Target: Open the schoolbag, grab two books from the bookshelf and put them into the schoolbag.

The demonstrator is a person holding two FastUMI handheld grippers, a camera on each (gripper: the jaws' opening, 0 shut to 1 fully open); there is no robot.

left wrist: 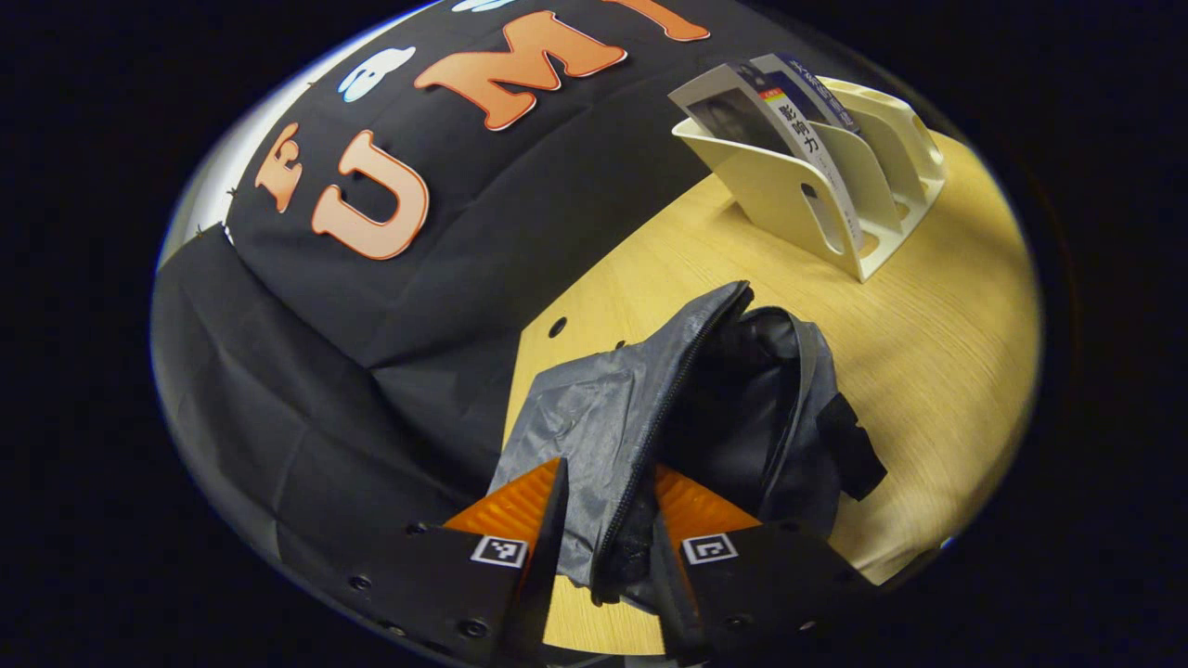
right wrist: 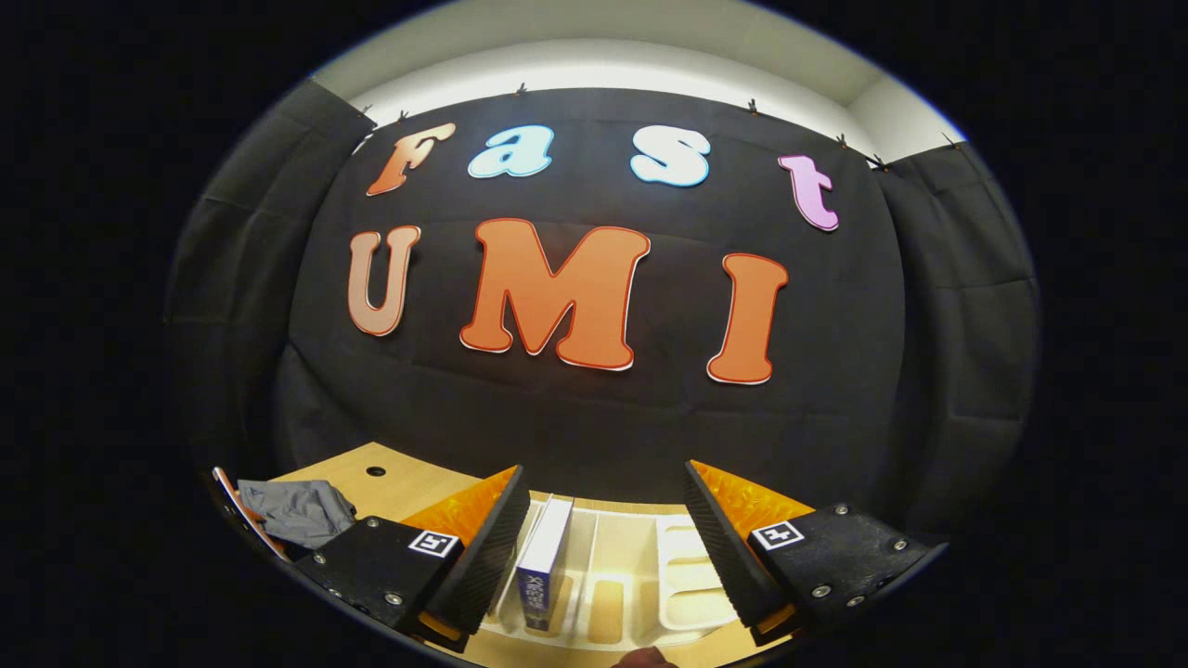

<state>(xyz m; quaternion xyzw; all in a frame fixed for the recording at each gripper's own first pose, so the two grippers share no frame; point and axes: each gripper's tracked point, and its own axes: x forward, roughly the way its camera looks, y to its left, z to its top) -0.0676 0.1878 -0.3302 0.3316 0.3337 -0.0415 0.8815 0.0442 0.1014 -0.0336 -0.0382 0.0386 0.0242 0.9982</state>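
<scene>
Grey schoolbag lies unzipped; two books lean in the cream bookshelf.

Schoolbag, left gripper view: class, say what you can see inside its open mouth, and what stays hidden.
The schoolbag lies unzipped on the table, its edge between the left gripper fingers. Inside shows dark lining. No book is visible; the folded flap covers the deeper part.

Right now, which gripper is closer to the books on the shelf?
Right. The right gripper hangs open just over the bookshelf, a book between its fingers. The left gripper is back at the schoolbag, pinching its flap.
</scene>
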